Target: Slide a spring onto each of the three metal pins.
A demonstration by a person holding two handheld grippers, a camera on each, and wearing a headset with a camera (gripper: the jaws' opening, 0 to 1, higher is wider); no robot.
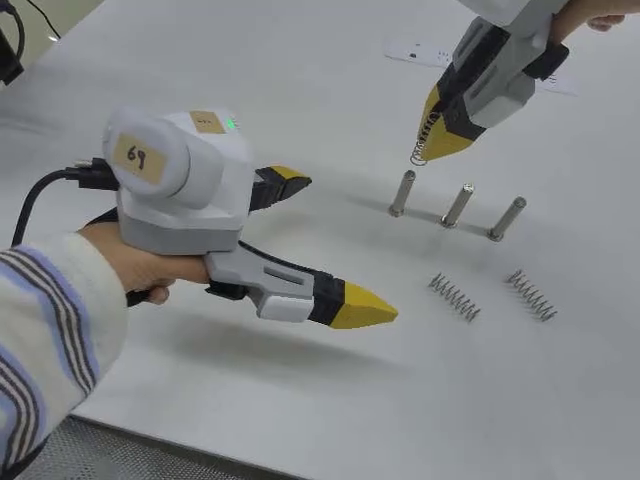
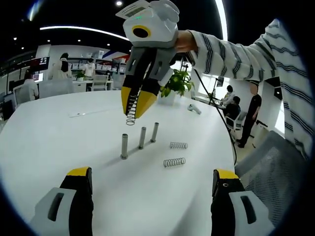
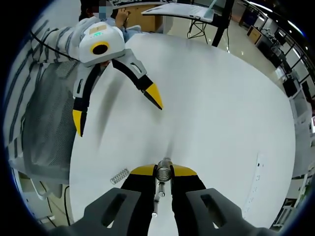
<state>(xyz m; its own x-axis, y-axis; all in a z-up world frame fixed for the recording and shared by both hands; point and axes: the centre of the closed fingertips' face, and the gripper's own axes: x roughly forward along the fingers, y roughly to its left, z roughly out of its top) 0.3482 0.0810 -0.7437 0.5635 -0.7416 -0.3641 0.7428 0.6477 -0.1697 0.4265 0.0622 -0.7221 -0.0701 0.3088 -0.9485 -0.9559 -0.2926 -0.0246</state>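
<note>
— Three pins (image 1: 457, 206) stood upright in a row on the bench (image 1: 300, 80), all of them bare. Where was the spring for them?

— One spring (image 1: 424, 140) hung roughly upright in the right gripper (image 1: 435, 150). The jaws were pinched shut on its upper coils, and its free lower end sat above the end pin (image 1: 402, 193), a little to one side. I'd judge it was held that way so the open end could drop over the pin's top.

— And the other two?

— Two loose springs (image 1: 454, 297) lay flat on the bench near the pins, apart from each other, within easy reach for later.

— What about the other gripper?

— The left gripper (image 1: 340, 248) hovered over the bench, well apart from the pins, with its jaws spread wide and empty. It was probably kept out of the way, free to steady a pin or fetch a spring.
</note>
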